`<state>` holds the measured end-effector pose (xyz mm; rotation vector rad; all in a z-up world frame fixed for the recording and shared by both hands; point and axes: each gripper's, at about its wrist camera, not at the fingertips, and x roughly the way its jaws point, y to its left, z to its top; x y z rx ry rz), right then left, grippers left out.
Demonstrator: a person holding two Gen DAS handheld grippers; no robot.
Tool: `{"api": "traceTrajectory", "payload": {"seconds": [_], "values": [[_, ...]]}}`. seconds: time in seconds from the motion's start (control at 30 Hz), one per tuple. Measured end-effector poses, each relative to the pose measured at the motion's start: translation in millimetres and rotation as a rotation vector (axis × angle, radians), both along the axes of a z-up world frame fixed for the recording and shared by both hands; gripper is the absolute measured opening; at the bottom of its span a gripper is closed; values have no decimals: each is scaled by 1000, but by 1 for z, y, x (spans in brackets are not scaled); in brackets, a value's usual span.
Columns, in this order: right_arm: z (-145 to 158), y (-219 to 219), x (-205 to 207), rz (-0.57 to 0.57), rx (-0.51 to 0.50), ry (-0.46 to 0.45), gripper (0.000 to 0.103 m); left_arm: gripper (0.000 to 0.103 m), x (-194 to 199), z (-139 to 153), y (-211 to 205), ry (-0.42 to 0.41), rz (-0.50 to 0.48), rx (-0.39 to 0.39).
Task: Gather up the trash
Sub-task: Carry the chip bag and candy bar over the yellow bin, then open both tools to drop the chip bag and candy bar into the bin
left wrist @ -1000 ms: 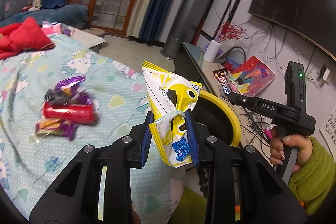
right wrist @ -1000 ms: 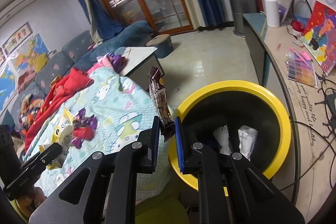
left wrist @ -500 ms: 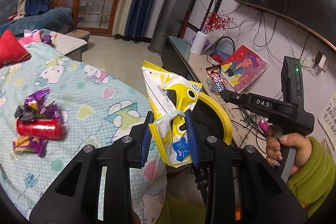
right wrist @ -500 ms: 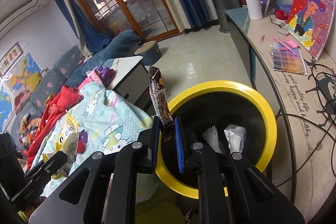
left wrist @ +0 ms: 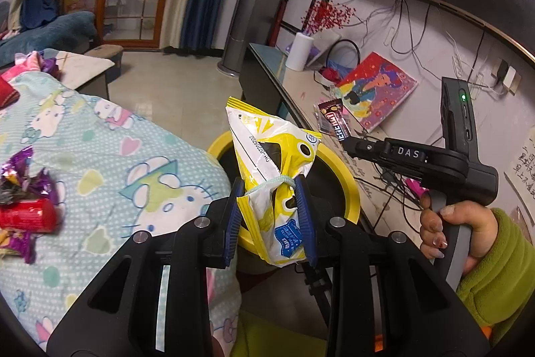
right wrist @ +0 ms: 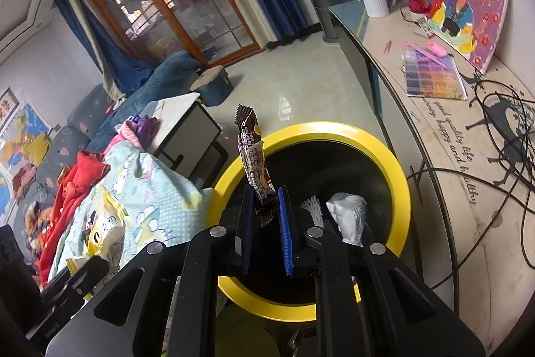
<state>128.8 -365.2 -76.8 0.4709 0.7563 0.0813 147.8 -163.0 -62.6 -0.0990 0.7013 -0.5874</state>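
Left wrist view: our left gripper point(left wrist: 271, 216) pinched the light, crinkly yellow bag point(left wrist: 274, 169) mid-body; our right gripper point(right wrist: 265, 223) nipped a limp brown wrapper's point(right wrist: 254, 163) end over the bin point(right wrist: 398, 176).

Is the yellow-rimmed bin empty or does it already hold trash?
Not empty. The yellow-rimmed bin already holds a crumpled white wrapper and a white ridged piece, seen in the right wrist view.
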Motion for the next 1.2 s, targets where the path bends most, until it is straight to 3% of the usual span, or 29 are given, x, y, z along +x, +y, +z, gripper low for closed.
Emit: {"api": "traceTrajectory", "payload": {"seconds": [0.6,1.03,1.1,1.17,1.2], "values": [[-29,-21,10,-43,26,84,15,24,17,-33,-38,42,-65,68],[-33,-33,12,-74,63,92,19,26,38,-49,-63,85,-84,90],[-35,-35,12,-74,84,92,22,31,39,-48,-64,80,-81,86],[-36,-36,13,-83,84,95,30,54,39,-45,-62,68,-78,73],[-36,-37,13,-85,85,95,33,57,38,-44,-60,56,-71,72]]}}
